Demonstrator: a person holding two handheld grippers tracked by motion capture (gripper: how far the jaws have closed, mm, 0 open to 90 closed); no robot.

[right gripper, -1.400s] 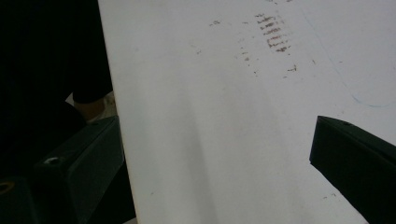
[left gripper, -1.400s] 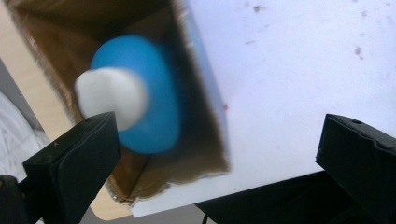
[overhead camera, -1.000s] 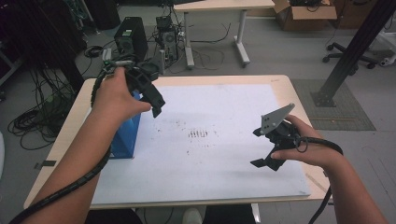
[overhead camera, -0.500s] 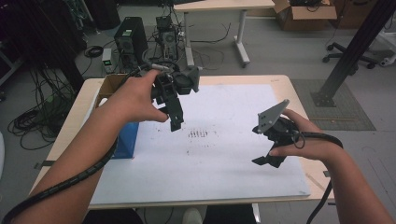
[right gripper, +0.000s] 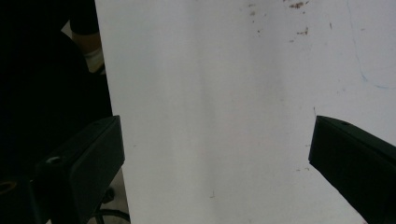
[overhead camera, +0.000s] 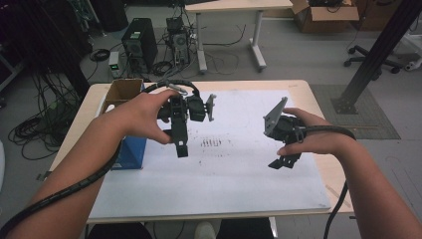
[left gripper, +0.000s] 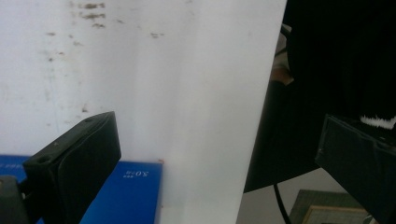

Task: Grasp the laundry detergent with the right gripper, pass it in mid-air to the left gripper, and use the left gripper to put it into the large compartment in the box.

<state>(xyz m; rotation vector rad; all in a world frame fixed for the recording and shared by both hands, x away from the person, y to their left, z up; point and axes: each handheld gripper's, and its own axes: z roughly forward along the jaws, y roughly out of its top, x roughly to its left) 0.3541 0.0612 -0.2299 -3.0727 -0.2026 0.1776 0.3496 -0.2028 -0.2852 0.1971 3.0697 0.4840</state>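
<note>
Hovering above the white sheet that is covering the table, both tongs are being held clear of it, each in one hand. Left gripper: jaws spread wide and holding nothing, pointing down toward the person's side of the sheet; in the left gripper view its two black jaws are standing far apart with bare sheet between them. Blue box: lying just beside the left gripper, on its outer side at the sheet's left edge, untouched; in the left gripper view it is showing behind the near jaw, low in the frame. Cardboard box: sitting beyond the left hand, at the table's far corner. Right gripper: jaws likewise spread and empty, well apart from the left gripper, with the right hand gripping it from outside. Dark smudges: lying on the sheet between the two tongs, nearer the left one
</note>
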